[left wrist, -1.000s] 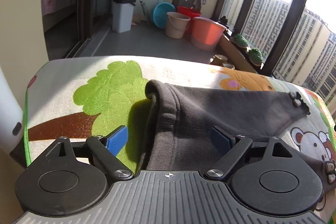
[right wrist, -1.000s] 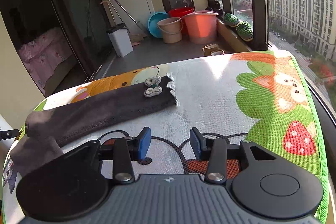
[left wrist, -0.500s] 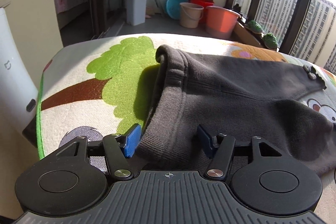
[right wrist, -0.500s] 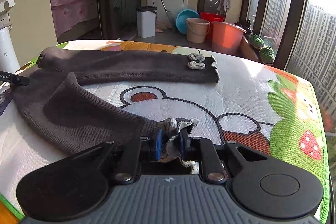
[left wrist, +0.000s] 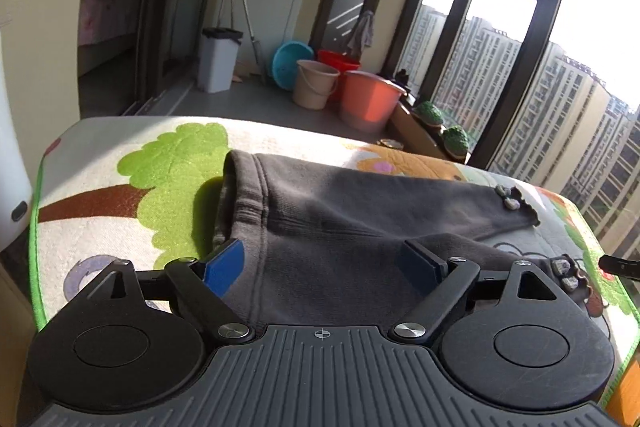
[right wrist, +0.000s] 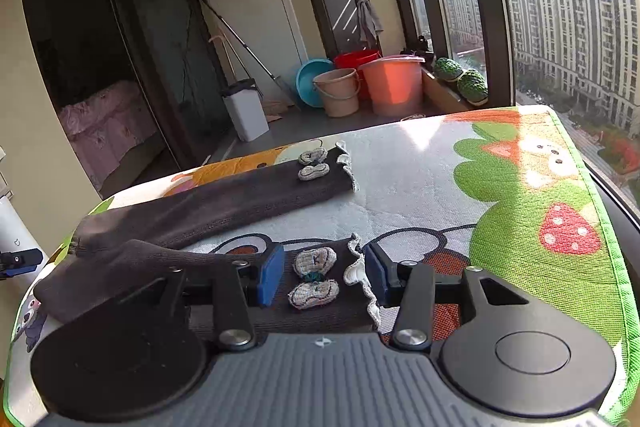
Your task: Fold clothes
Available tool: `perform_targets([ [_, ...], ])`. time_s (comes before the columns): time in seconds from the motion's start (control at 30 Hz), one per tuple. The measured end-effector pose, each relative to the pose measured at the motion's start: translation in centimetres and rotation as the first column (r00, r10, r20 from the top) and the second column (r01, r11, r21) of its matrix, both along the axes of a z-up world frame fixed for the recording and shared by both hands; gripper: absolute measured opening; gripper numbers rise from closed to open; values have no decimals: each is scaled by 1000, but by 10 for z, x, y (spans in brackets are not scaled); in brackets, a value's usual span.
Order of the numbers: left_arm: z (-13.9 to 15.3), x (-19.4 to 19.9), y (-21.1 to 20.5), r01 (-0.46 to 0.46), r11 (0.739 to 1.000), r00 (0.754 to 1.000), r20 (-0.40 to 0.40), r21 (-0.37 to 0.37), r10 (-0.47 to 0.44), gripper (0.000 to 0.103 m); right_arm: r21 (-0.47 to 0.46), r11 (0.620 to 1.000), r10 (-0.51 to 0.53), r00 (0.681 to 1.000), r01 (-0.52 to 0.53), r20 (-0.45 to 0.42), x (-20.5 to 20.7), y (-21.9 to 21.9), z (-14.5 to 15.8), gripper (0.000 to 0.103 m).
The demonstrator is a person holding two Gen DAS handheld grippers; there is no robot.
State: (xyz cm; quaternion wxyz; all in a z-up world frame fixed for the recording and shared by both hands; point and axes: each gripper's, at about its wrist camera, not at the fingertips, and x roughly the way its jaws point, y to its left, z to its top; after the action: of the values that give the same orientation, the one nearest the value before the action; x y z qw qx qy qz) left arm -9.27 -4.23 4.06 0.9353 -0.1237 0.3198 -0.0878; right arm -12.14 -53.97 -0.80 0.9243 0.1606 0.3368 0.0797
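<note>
Two legs of a small pair of dark grey knit trousers (left wrist: pixel 360 211) lie spread in a V on the cartoon-printed play mat (right wrist: pixel 520 187) covering the tabletop, joined at the ribbed waistband (left wrist: pixel 248 195) and diverging toward the window side. The far leg ends in a scalloped cuff with two pale crocheted bows (right wrist: pixel 314 163); the near leg carries a matching pair of bows (right wrist: pixel 314 279) at its cuff. The left claw (left wrist: pixel 320 263) stands wide, its blue pads straddling the waistband end without pinching it. The right claw (right wrist: pixel 324 275) is likewise spread, one pad on either side of the near cuff, the cloth lying slack between them. The garment is flat but not doubled, so the step in hand appears to be the lengthwise fold, leg onto leg; whether the claws are about to take hold or have just let go cannot be settled here. Any such fold would call for both ends to be gripped together and the near leg carried across onto the far one, cuffs aligned.
</note>
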Motion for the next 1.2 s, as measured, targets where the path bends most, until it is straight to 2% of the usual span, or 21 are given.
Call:
perform_targets([
  [0.07, -13, 6, -16, 43, 998, 998, -38, -37, -45, 92, 52, 998, 25, 1000, -24, -6, 2, 14, -7, 48],
  [0.1, -21, 8, -23, 51, 998, 997, -62, -44, -54, 93, 64, 997, 38, 999, -37, -17, 5, 23, -12, 53],
  [0.17, -28, 5, -29, 43, 999, 997, -65, -13, -44, 93, 89, 994, 66, 997, -62, -37, 10, 41, -21, 62],
  [0.3, -39, -5, -37, 15, 999, 998, -69, 29, -13, 94, 115, 993, 15, 999, -11, -36, -13, 43, -21, 67],
  [0.4, -37, -19, -35, -25, 1000, 998, -60, 5, 25, 98, 133, 991, -26, 999, 30, -34, -31, 45, -20, 103],
  [0.57, -29, -71, -45, -88, 994, 993, 75, -59, 92, 103, 147, 985, -90, 996, 91, -14, -65, 49, -17, 103],
  [0.7, -30, -114, -72, -117, 993, 972, 207, -3, 115, 103, 64, 991, -124, 986, 118, 110, -111, 70, -6, 103],
  [0.83, -29, -131, -89, -63, 996, 971, 234, 56, 48, 103, -61, 989, -114, 956, 136, 271, -149, 100, 6, 103],
  [0.9, -24, -142, -93, -73, 995, 956, 289, 71, 49, 103, -115, 986, -84, 948, 124, 307, -154, 110, 11, 103],
  [1.0, -24, -158, -99, -91, 990, 931, 362, 103, 48, 103, -140, 986, -46, 948, 94, 316, -158, 117, 16, 103],
  [1.07, -28, -164, -99, -107, 989, 915, 400, 99, 59, 103, -116, 991, -34, 956, 70, 292, -158, 118, 12, 103],
  [1.2, -35, -167, -97, -91, 994, 913, 403, 67, 57, 103, -120, 992, -8, 967, 40, 254, -160, 124, 1, 103],
])
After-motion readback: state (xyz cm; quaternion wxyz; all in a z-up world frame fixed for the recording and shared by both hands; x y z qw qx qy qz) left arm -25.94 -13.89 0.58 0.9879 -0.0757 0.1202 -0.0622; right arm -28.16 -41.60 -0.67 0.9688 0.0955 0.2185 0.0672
